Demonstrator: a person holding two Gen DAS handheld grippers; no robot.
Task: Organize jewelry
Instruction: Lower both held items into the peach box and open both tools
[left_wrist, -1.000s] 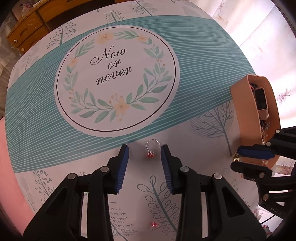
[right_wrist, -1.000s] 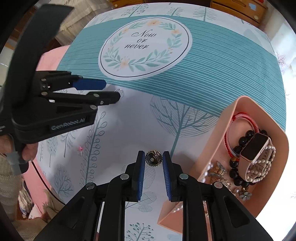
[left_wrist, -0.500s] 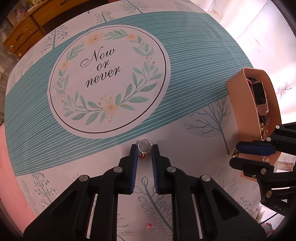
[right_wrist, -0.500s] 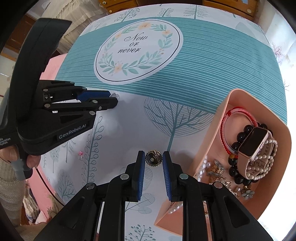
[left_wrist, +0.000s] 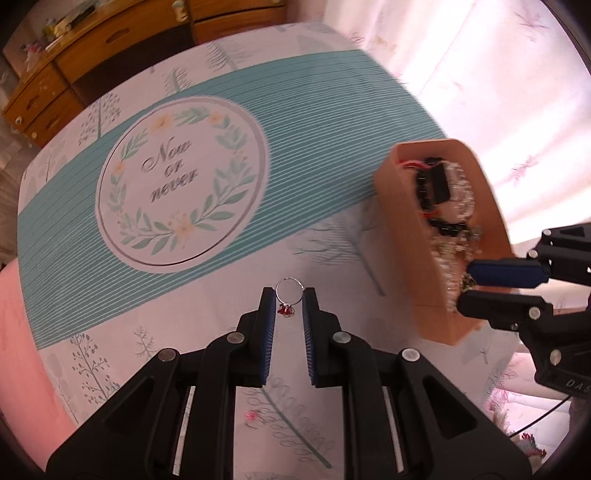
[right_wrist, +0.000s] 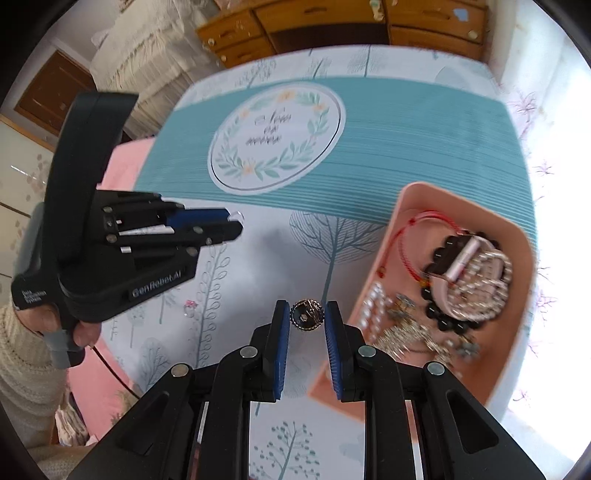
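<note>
Both the left gripper (left_wrist: 289, 300) and right gripper (right_wrist: 306, 318) point steeply down, jaws clamped.

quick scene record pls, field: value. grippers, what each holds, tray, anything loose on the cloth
left gripper: shut on silver ring with red stone
right gripper: shut on round dark metal piece
tray: pink, on the tablecloth, beside the right gripper
tray contents: watch, black bead bracelet, red cord, pearls
loose on the cloth: small pink-red piece
</note>
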